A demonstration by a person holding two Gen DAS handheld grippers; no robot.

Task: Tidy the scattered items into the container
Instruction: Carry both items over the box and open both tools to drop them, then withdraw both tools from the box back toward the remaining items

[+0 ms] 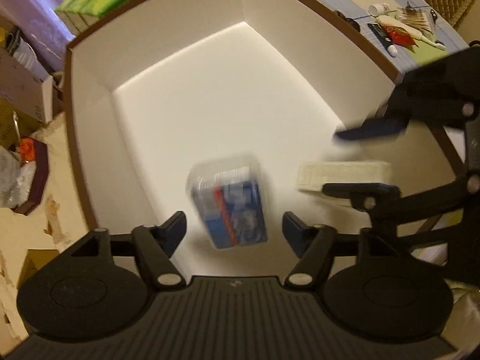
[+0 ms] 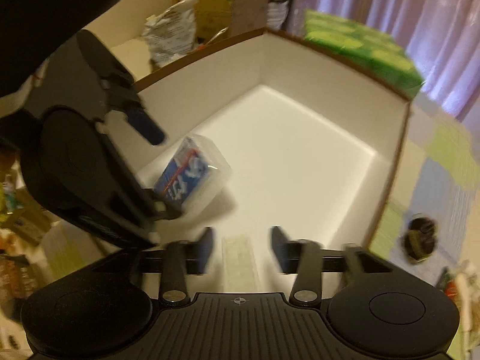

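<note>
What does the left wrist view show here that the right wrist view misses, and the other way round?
Only the left wrist view shows the pile of scattered items waiting on the table beyond the box's far rim. Only the right wrist view shows a dark round object on the patterned cloth outside the box. Both show the white-lined box, the blurred blue packet in clear wrap and a pale flat piece inside it, with the left gripper and right gripper open above.

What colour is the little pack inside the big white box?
The little pack is mostly blue with a red stripe, in clear wrap; the left wrist view shows it best.
</note>
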